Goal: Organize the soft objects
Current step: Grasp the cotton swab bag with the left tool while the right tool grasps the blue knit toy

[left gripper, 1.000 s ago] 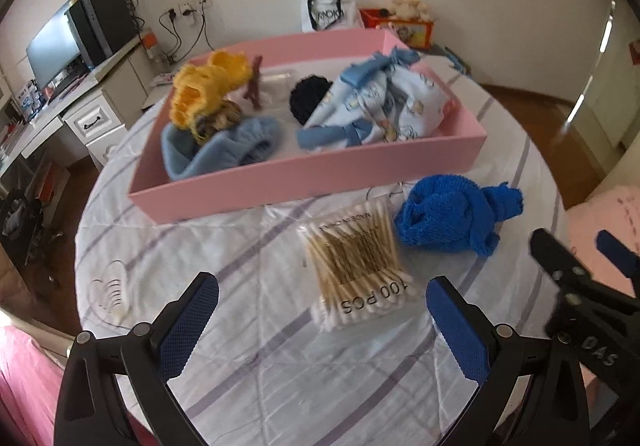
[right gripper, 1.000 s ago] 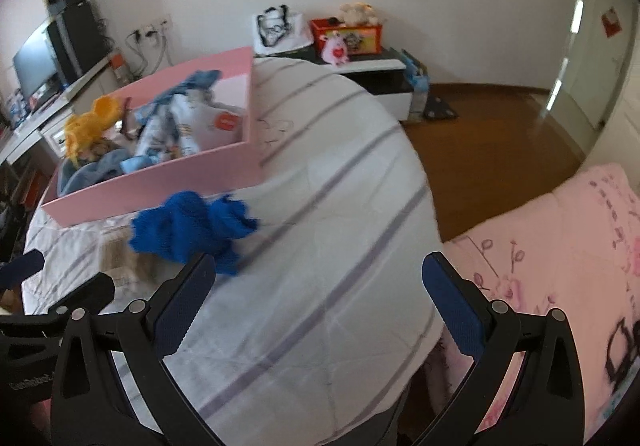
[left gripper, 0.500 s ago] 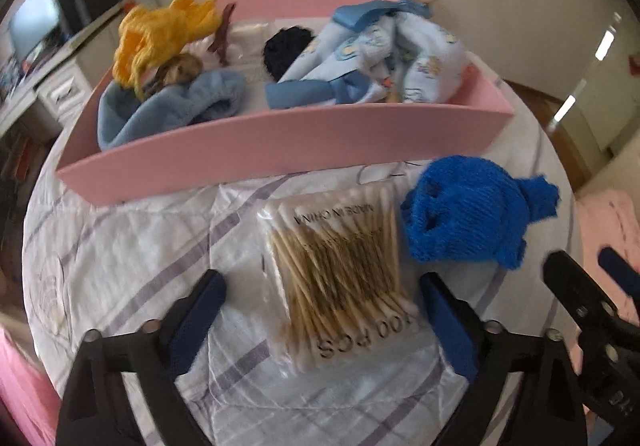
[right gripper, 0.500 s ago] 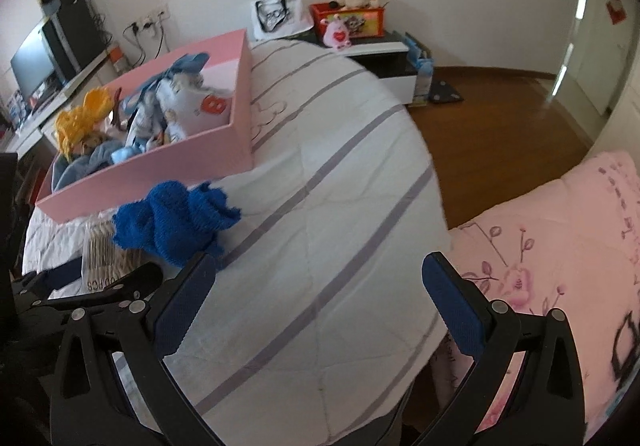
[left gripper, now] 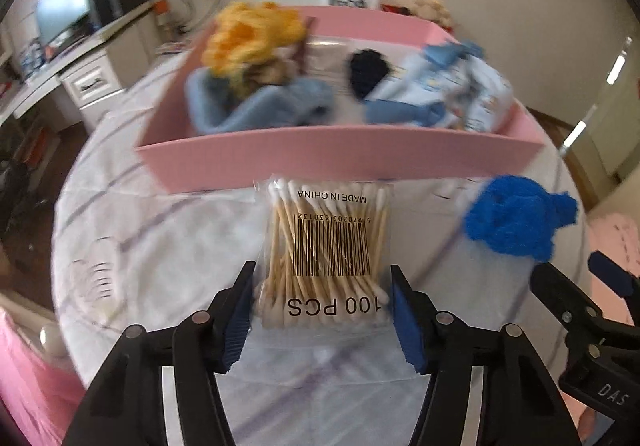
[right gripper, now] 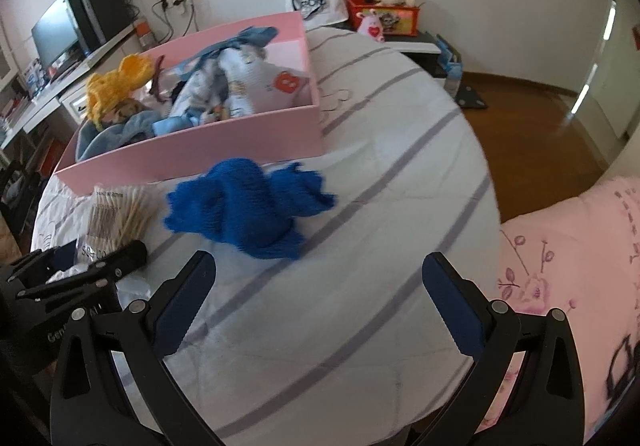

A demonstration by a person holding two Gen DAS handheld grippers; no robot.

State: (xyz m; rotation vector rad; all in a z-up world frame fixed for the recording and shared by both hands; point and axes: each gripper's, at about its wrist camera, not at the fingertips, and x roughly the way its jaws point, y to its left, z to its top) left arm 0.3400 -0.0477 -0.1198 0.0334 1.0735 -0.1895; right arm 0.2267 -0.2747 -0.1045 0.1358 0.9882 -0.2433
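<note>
A clear bag of cotton swabs (left gripper: 326, 250) lies on the striped tablecloth in front of the pink box (left gripper: 340, 159). My left gripper (left gripper: 323, 312) straddles the bag's near end, its jaws close on each side; I cannot tell if they touch it. A bright blue knitted piece (left gripper: 518, 217) lies right of the bag; it also shows in the right wrist view (right gripper: 248, 205). My right gripper (right gripper: 318, 298) is open and empty, just short of the blue piece. The pink box (right gripper: 192, 153) holds yellow, blue and printed soft items.
The round table's edge (right gripper: 486, 181) drops off to the right, with wooden floor beyond. A pink floral bed cover (right gripper: 568, 246) lies at the right. A desk with a monitor (left gripper: 64, 13) stands at the far left. The right gripper's body (left gripper: 580, 318) shows at the left wrist view's right edge.
My left gripper moved forward and down onto the swab bag and its jaws narrowed around it. My right gripper moved closer to the blue knitted piece.
</note>
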